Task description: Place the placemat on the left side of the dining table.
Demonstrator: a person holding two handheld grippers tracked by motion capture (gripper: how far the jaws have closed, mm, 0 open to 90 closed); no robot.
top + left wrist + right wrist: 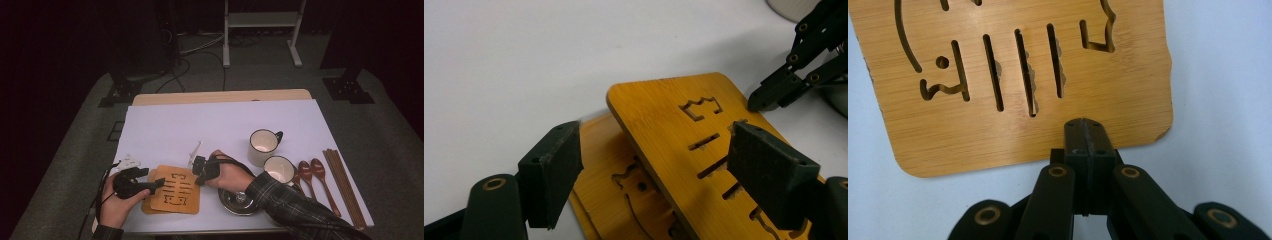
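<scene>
Two bamboo trivets [176, 196] lie stacked at the table's near edge, left of centre. The right gripper [1087, 142], jaws pressed together, presses the upper trivet's [704, 140] edge. The left gripper [659, 172], jaws apart, straddles its raised opposite edge without contact.

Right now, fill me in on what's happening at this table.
A person is working on two stacked wooden trivets with a gripper in each hand. The right gripper is shut, its fingers together at the edge of the top trivet, which is tilted up off the lower trivet. The left gripper is open, its fingers either side of the stack's corner. Two mugs, spoons and chopsticks lie to the right.
</scene>
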